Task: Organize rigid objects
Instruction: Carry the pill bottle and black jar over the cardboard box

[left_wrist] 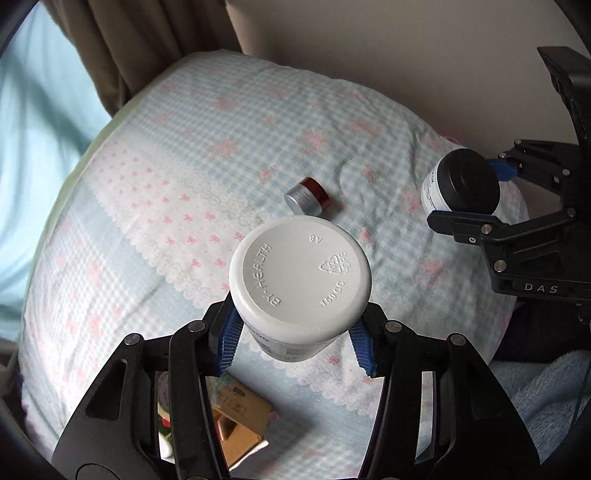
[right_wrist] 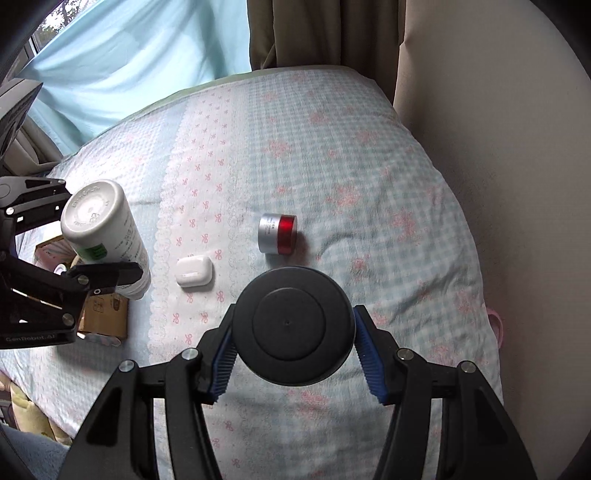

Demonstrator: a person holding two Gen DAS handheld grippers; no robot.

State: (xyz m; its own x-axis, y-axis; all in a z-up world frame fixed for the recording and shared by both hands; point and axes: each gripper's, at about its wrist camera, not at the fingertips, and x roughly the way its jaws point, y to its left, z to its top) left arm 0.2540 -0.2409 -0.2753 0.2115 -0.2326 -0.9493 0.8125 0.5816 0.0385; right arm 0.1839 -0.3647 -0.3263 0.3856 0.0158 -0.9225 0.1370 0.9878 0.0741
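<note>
The white bottle (left_wrist: 300, 280) hangs above the bed, pinched between the blue pads of the left gripper (left_wrist: 295, 345), its flat underside turned up toward the camera with raised lettering on it. From the other side the same bottle (right_wrist: 101, 225) shows a green patch on its label, and the left gripper (right_wrist: 79, 254) is clamped across its body. The right gripper (right_wrist: 293, 352) is closed on a black-lidded jar (right_wrist: 293, 326), the pads pressing on either side of the round dark lid; seen from the left wrist camera, that jar (left_wrist: 460, 184) has a white body with print on it and sits held in the right gripper (left_wrist: 476, 192) off to the right.

Both are lifted clear of the checked bedspread (right_wrist: 369, 177), which is pale blue with pink bows. On the spread lies a small silver and red jar (right_wrist: 277, 233) on its side, and nearer the bottle a white earbud case (right_wrist: 194, 271). A brown cardboard box (left_wrist: 240, 421) sits at the near edge of the bed, below the left gripper. Brown curtains (right_wrist: 314, 33) hang behind.
</note>
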